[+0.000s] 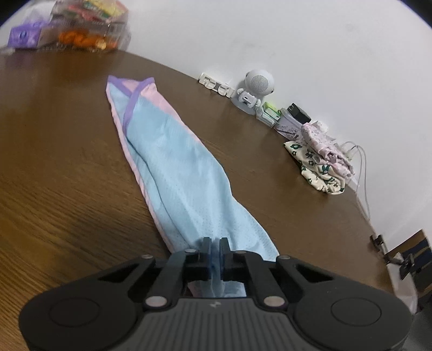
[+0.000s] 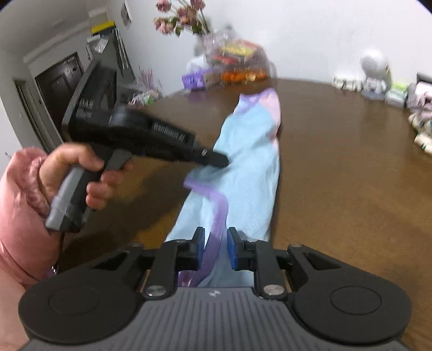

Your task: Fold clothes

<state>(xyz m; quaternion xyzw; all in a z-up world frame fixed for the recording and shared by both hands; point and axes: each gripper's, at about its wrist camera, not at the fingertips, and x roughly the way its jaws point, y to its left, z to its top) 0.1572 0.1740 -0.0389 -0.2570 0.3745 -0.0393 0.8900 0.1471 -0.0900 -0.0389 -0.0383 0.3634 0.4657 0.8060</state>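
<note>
A light blue garment (image 1: 178, 167) with pink sides and purple trim lies stretched along the brown wooden table (image 1: 54, 175). My left gripper (image 1: 215, 247) is shut on its near edge, with blue cloth pinched between the pads. In the right wrist view the garment (image 2: 248, 167) hangs lifted, and the left gripper (image 2: 221, 162) grips its upper left edge. My right gripper (image 2: 216, 243) has its jaws a little apart around the purple trim (image 2: 216, 216); whether the pads press the cloth is unclear.
A white robot figurine (image 1: 255, 89), small boxes (image 1: 270, 113) and folded floral clothes (image 1: 318, 159) line the wall at the right. A bag of snacks (image 1: 86, 24) sits at the far left corner. A door and dried flowers (image 2: 181, 16) show beyond the table.
</note>
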